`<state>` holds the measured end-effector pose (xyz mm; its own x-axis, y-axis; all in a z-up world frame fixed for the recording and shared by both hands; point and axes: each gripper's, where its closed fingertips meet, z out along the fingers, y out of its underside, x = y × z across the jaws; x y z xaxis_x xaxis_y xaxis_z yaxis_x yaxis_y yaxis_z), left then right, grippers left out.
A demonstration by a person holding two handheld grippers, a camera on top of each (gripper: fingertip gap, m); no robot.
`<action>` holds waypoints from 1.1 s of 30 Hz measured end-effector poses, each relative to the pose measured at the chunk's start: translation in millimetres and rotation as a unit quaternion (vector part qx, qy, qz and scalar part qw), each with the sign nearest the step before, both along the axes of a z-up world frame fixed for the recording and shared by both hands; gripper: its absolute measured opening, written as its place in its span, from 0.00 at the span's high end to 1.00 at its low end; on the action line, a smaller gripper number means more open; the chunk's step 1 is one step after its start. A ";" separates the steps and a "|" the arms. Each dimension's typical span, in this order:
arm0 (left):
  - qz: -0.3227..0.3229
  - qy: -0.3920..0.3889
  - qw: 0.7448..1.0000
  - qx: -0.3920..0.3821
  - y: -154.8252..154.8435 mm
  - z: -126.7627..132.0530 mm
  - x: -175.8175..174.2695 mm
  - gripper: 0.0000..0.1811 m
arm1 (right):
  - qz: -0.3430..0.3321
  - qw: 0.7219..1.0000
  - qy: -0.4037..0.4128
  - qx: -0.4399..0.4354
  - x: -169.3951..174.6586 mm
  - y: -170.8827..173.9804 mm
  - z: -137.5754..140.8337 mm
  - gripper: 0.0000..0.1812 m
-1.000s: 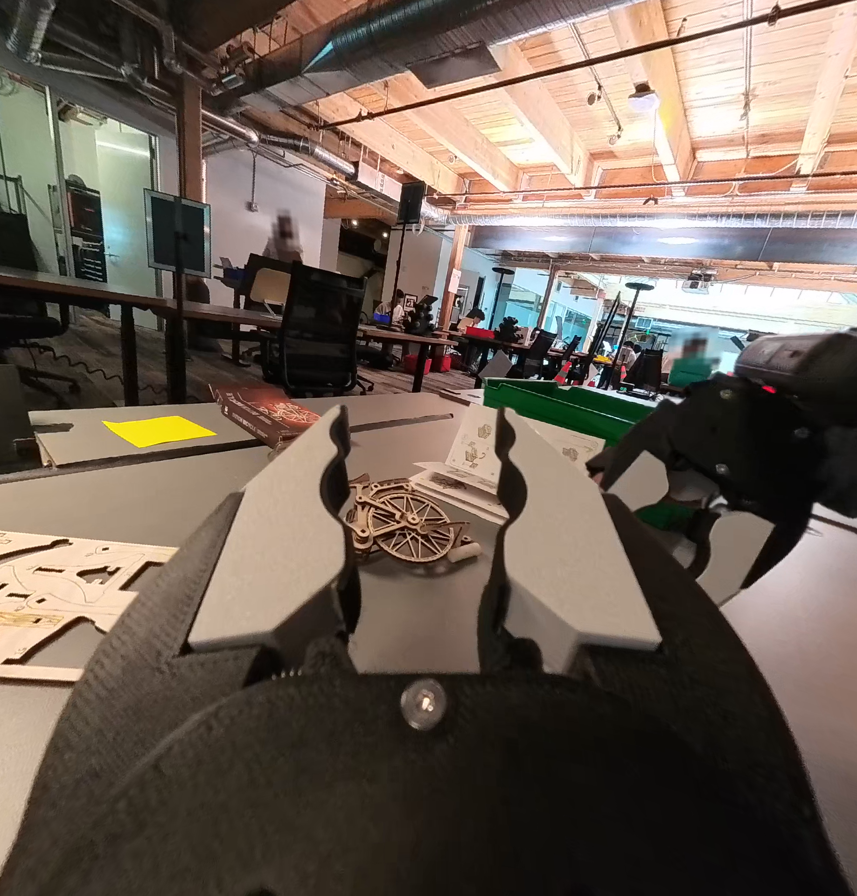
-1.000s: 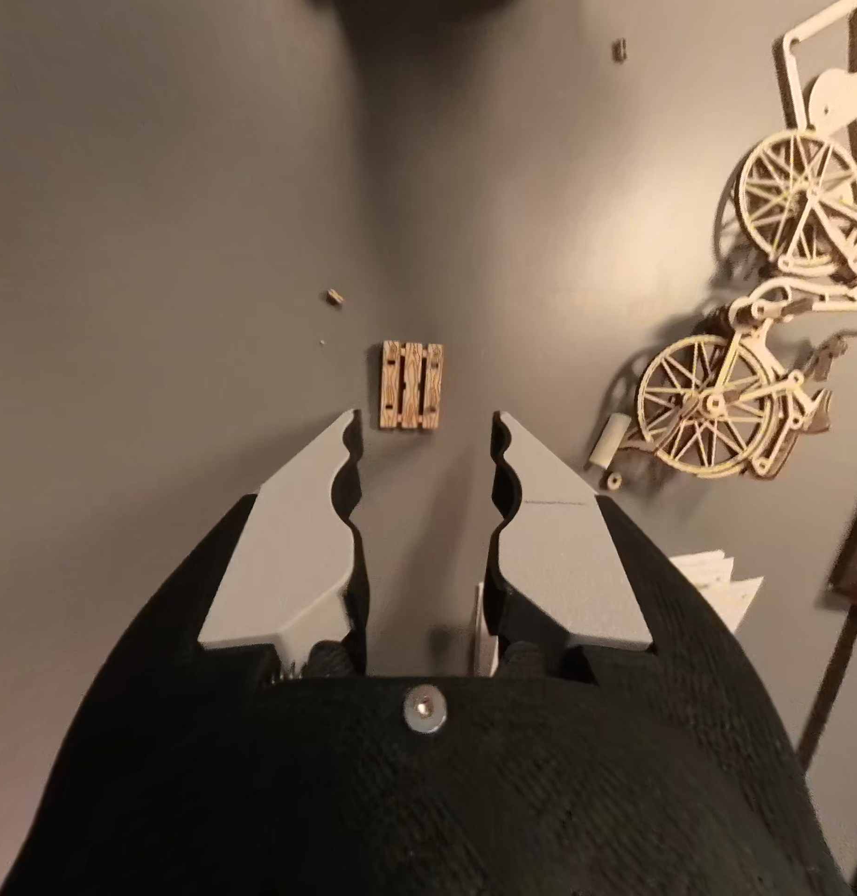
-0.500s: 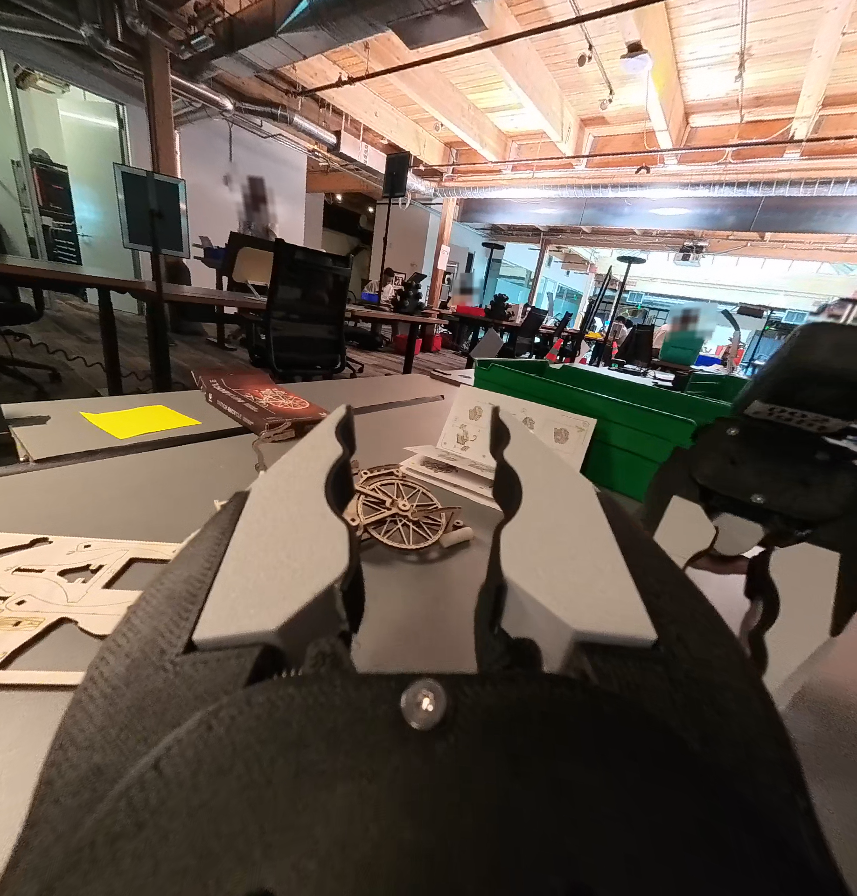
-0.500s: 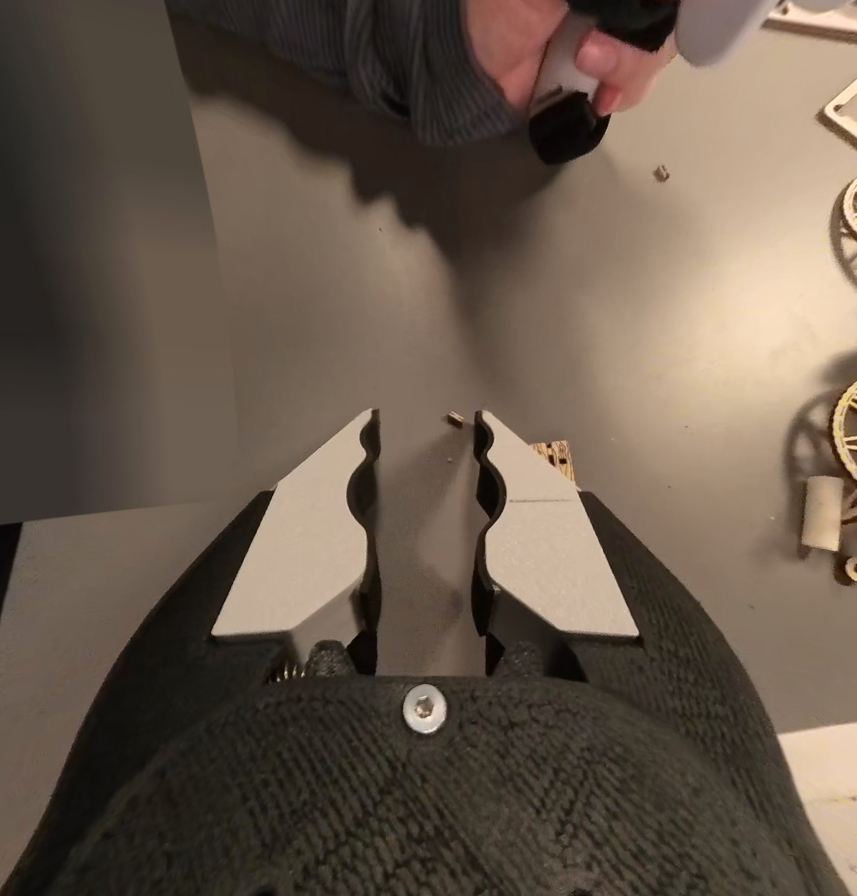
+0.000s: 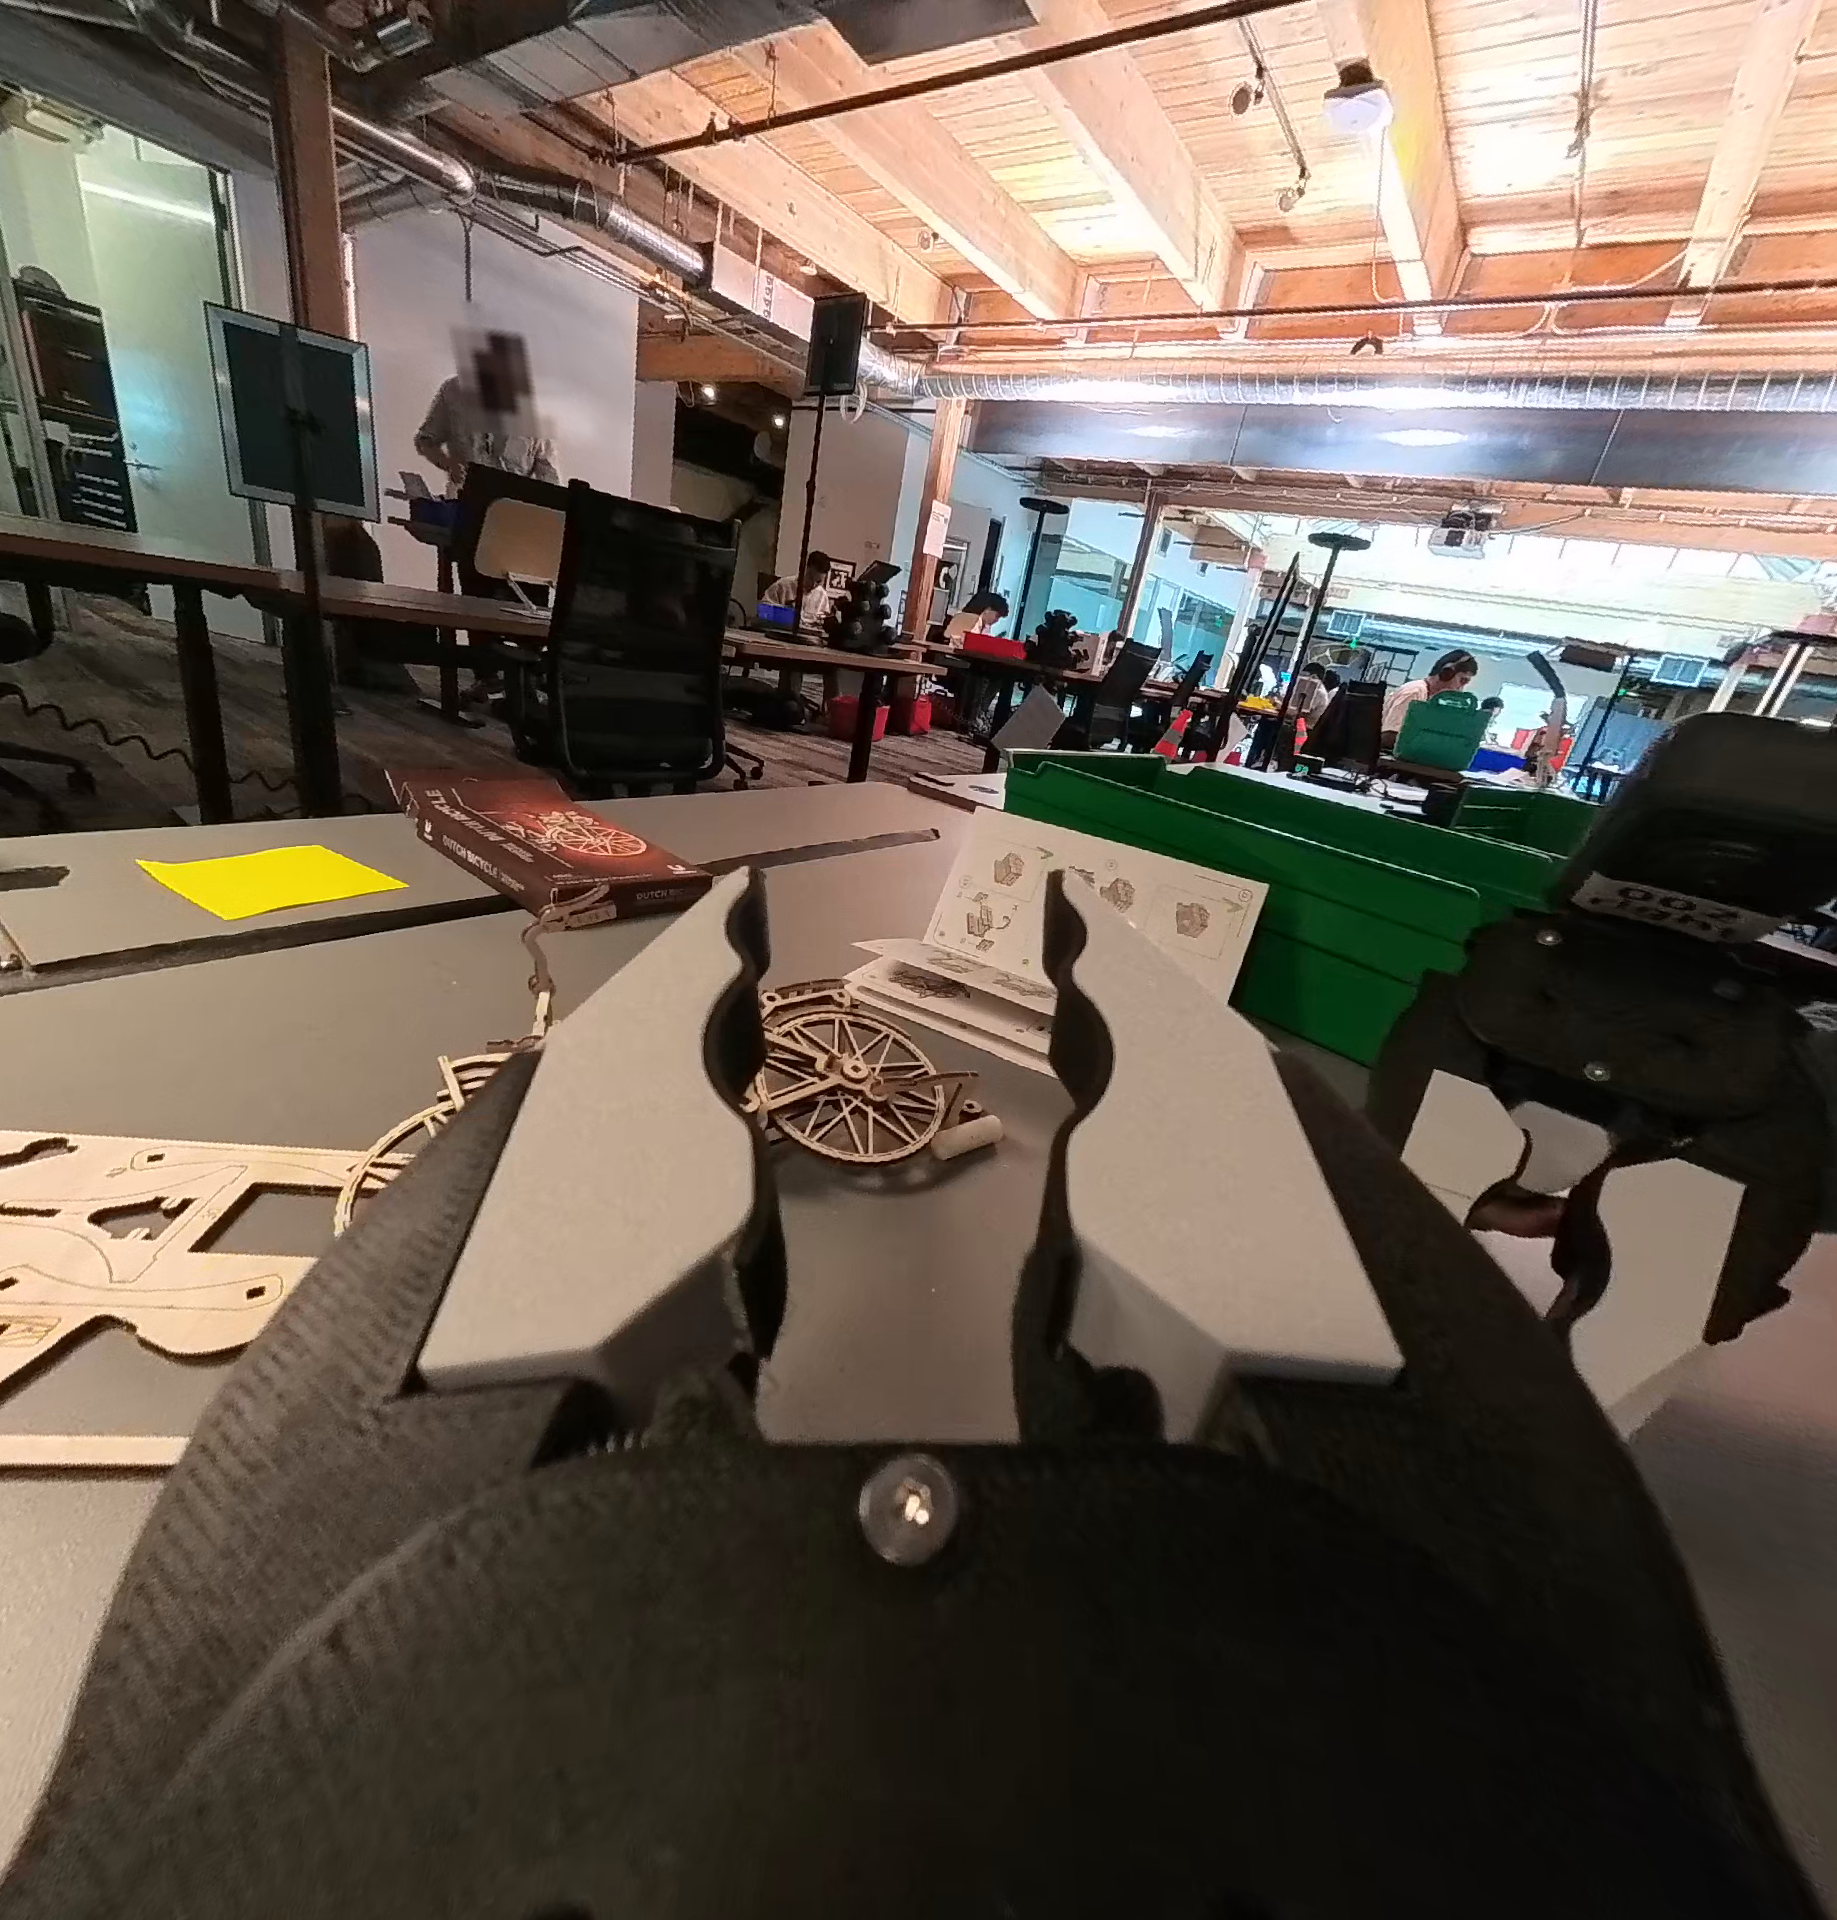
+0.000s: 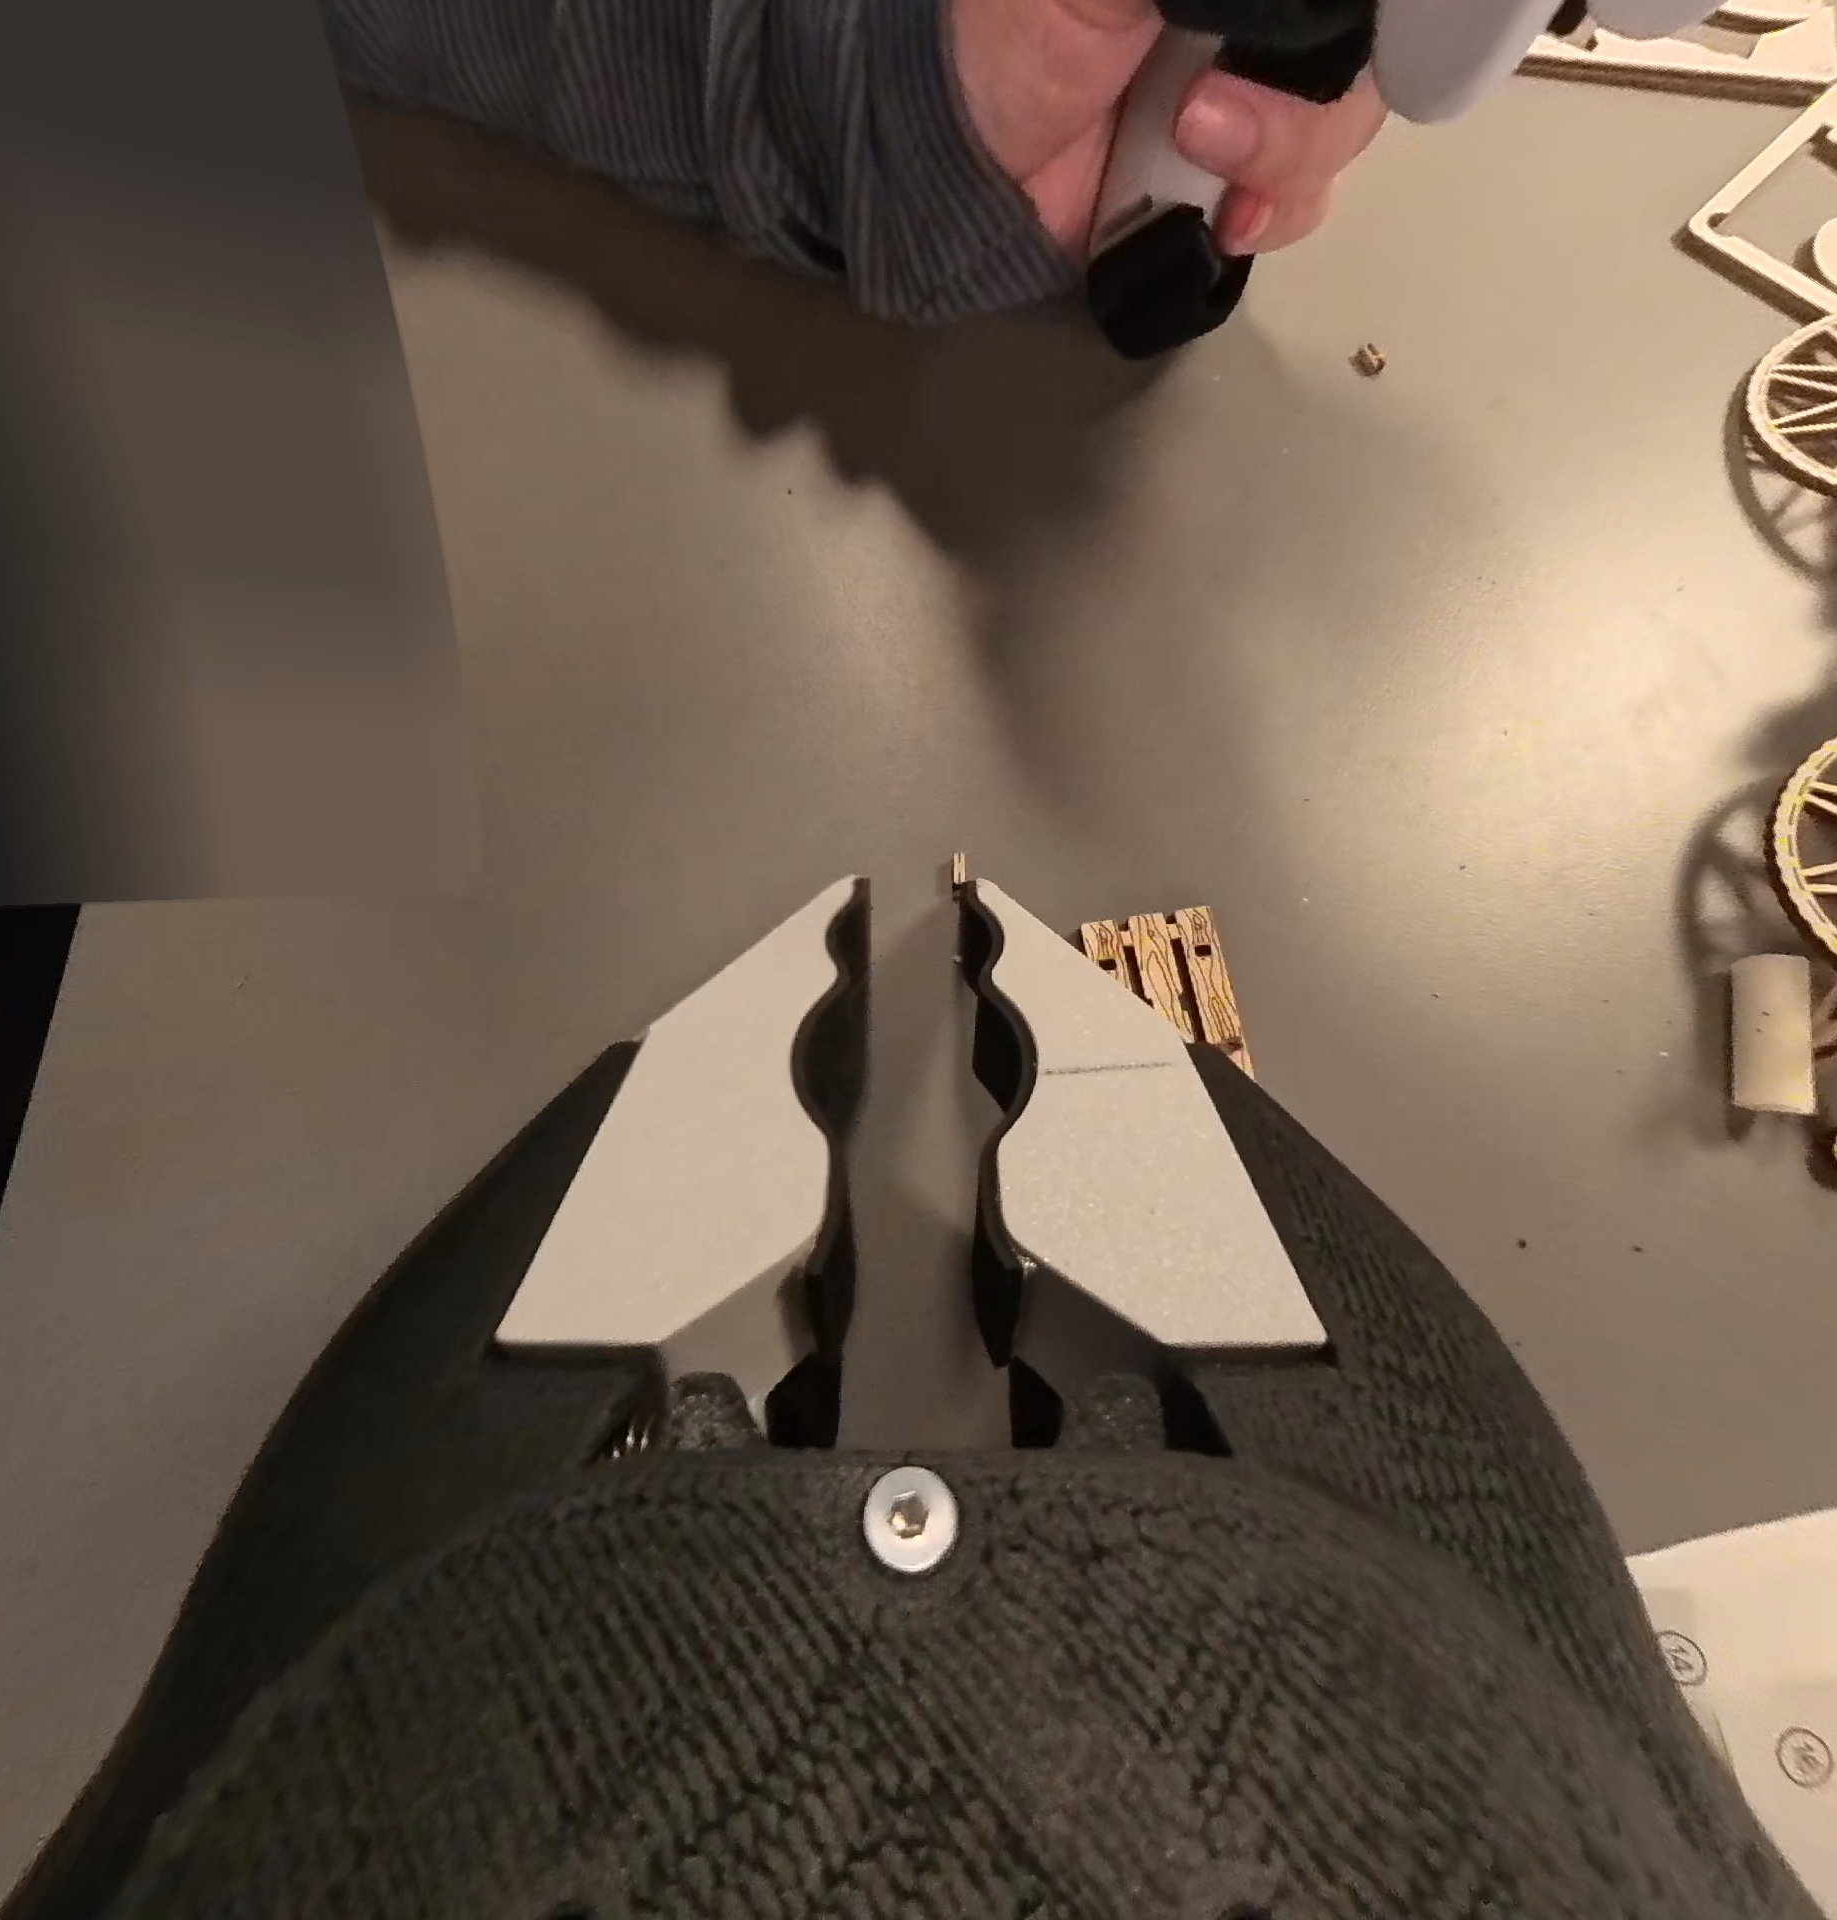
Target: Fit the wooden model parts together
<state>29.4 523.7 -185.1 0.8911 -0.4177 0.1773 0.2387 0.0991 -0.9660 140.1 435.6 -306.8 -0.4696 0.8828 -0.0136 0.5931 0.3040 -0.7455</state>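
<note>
Lying just beyond the right gripper (image 6: 916, 914)'s narrowly parted fingers (image 6: 1007, 940), tiny wooden peg (image 6: 958, 898); slatted panel (image 6: 1174, 982) beside.

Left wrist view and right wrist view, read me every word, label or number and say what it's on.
I do not repeat writing; here is what bears it.
Dark box: printed lettering on top and side.
Right tool: white label with lettering.
Paper sheet: small circled numbers.
Instruction sheet: diagrams, marks too small to read.
</note>
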 end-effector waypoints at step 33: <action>-0.313 -0.043 0.939 -0.133 -28.7 -22.1 68.8 0.84 | -0.067 0.955 0.158 0.241 -16.3 25.4 32.2 1.00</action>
<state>98.2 495.0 -207.2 0.4631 -0.7861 0.4093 0.2474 -0.3288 -0.9114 123.8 460.9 -274.6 -0.2658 0.8033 0.5329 0.4184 0.5942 -0.6870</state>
